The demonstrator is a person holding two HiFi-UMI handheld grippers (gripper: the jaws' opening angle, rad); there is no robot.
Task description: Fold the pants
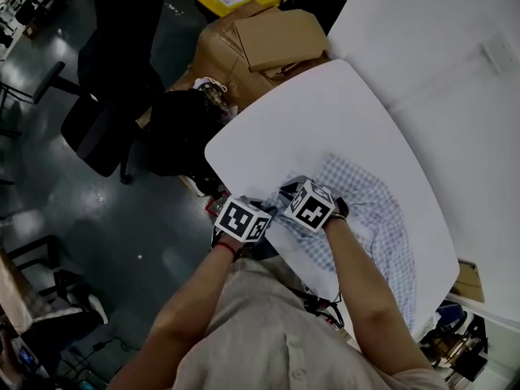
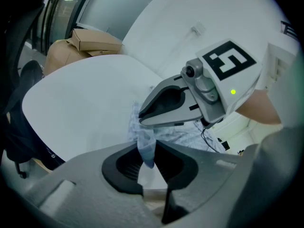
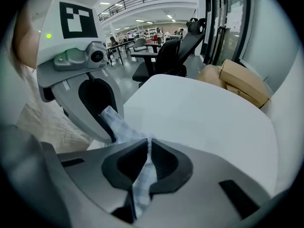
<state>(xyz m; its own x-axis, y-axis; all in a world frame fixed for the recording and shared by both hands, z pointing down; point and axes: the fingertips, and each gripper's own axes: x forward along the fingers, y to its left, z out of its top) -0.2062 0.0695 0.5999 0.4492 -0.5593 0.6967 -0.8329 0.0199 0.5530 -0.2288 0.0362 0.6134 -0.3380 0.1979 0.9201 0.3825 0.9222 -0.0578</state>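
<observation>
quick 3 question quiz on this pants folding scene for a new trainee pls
1. True or false: the checked pants lie on the floor.
2. What is between the left gripper's jaws? A) a cardboard flap B) a pinch of pants fabric C) nothing
3. Fill in: the right gripper is shut on the ___.

Key: 1 false, they lie on the white table. 2 B. 3 pants.

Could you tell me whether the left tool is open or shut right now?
Shut: in its own view the left tool pinches a fold of the pants between its jaws.
</observation>
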